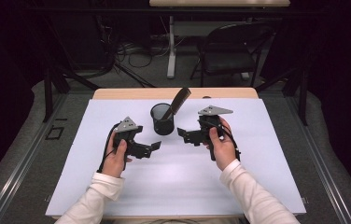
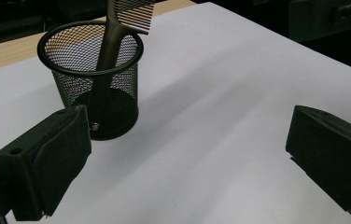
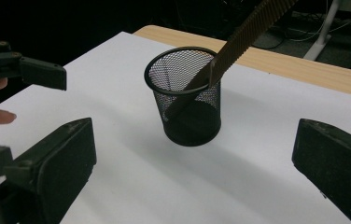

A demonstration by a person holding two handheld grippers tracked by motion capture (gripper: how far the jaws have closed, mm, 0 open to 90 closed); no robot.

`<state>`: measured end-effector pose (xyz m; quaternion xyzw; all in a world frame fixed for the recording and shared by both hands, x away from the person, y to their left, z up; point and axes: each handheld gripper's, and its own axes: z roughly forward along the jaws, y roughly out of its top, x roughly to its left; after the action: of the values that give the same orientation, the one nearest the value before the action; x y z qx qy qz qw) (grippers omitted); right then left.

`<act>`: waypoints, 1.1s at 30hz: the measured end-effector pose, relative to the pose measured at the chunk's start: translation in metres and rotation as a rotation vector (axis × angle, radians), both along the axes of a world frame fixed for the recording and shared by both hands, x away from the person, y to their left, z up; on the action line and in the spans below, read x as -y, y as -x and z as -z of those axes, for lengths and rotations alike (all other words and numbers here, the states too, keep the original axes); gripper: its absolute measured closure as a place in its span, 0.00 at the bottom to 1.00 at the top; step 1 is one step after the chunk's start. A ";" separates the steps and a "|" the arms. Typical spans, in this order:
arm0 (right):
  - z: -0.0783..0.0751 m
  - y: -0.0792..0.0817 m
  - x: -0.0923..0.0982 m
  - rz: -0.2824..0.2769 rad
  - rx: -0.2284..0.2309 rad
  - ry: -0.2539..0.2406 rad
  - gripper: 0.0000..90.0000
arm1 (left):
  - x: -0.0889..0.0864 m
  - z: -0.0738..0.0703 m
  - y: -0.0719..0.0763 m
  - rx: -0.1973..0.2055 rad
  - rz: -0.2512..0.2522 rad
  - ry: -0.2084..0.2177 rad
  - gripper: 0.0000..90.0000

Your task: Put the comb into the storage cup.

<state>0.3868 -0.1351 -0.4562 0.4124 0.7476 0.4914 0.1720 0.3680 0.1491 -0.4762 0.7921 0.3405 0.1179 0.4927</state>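
A black mesh cup (image 1: 163,119) stands upright on the white sheet (image 1: 178,172) covering the table, roughly at the twelve o'clock spot between the two hands. A brown comb (image 1: 177,102) stands handle-down inside it, its toothed end leaning out over the rim toward one o'clock. The left gripper (image 1: 153,147) hovers at the cup's seven o'clock, jaws spread wide with nothing between them. The right gripper (image 1: 183,134) sits at the cup's four o'clock, just beside it, jaws likewise released and empty. Both point inward toward each other, apart from the cup and comb.
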 end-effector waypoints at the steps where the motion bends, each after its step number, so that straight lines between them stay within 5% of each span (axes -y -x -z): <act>1: 0.000 0.002 0.001 -0.001 0.003 -0.002 0.00 | 0.000 0.000 0.000 0.002 -0.002 0.003 0.00; 18: -0.001 0.031 0.028 -0.030 -0.004 -0.017 0.00 | -0.002 -0.011 0.011 0.019 0.014 0.012 0.00; 33: -0.002 0.052 0.063 0.011 -0.001 -0.026 0.00 | -0.037 -0.029 0.028 0.035 -0.002 0.012 0.00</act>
<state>0.3349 -0.1983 -0.4543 0.4190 0.7389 0.4998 0.1692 0.3399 0.1858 -0.4475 0.7866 0.3333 0.1303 0.5031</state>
